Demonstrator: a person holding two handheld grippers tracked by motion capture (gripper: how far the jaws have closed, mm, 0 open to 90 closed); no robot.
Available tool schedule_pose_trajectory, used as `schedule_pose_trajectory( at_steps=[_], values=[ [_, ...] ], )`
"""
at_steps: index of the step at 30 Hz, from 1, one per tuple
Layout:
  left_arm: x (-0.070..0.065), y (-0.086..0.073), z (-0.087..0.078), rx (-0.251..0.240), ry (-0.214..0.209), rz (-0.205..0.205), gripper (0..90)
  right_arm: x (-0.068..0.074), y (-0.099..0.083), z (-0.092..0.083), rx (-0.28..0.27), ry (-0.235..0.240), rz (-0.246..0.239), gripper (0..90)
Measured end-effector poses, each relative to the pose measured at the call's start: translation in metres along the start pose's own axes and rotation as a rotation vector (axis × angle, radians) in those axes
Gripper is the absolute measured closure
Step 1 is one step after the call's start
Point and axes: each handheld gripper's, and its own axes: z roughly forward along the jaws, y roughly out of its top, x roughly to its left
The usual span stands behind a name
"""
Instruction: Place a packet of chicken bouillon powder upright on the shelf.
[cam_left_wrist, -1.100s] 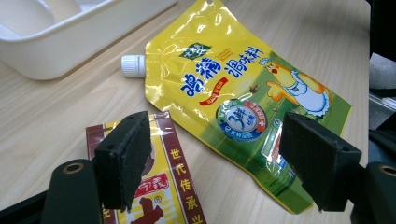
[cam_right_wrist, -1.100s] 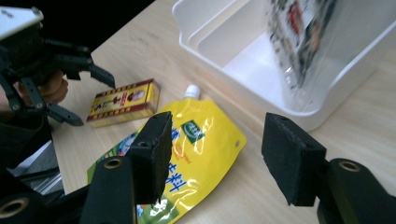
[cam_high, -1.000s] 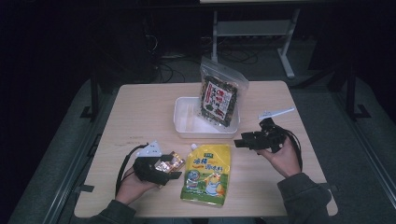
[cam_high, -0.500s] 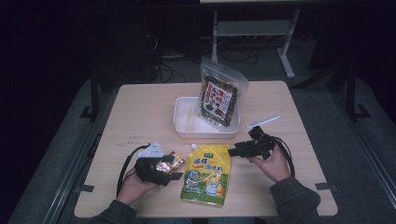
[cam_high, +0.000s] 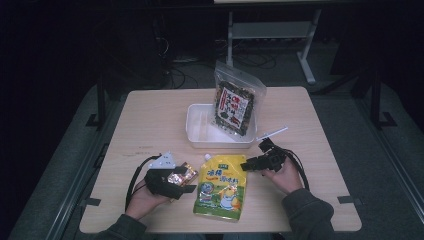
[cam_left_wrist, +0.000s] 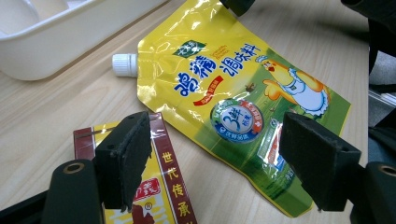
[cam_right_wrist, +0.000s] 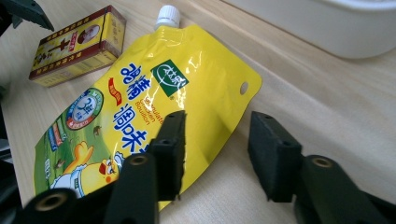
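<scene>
As the yellow spout pouch (cam_high: 221, 187) lies flat on the bench (cam_high: 150, 120), right gripper (cam_right_wrist: 215, 151) fingers closing astride its edge, not yet pinching, left gripper (cam_left_wrist: 217, 161) fingers spread over a red-and-yellow box (cam_left_wrist: 140, 205).

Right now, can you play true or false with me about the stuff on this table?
1. The yellow pouch lies flat on the table. True.
2. Its cap is off. False: the white cap is on the spout.
3. The white tray holds a dark snack bag. True.
4. The right gripper squeezes the pouch. False: its jaws, which have just been closing, straddle the pouch's edge without pressing it.
5. A red and yellow box sits beside the pouch. True.
</scene>
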Motion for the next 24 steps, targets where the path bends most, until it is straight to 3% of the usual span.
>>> schedule_pose_trajectory(
  at_steps=[11, 13, 19, 24],
  values=[
    [0.001, -0.001, 0.002, 0.009, -0.006, -0.006, 24.9, -0.008, -0.002, 0.01, 0.028, 0.062, 0.054, 79.9],
    [0.001, -0.001, 0.003, 0.012, -0.006, -0.006, 24.9, -0.01, -0.002, 0.009, 0.018, 0.103, 0.071, 88.0],
    [0.0, 0.0, 0.005, 0.015, 0.002, -0.002, 24.9, -0.008, -0.002, 0.006, 0.024, 0.108, 0.059, 89.5],
    [-0.002, 0.0, 0.008, 0.018, -0.005, -0.006, 24.8, -0.003, -0.006, -0.003, -0.002, 0.114, 0.043, 89.6]
  ],
)
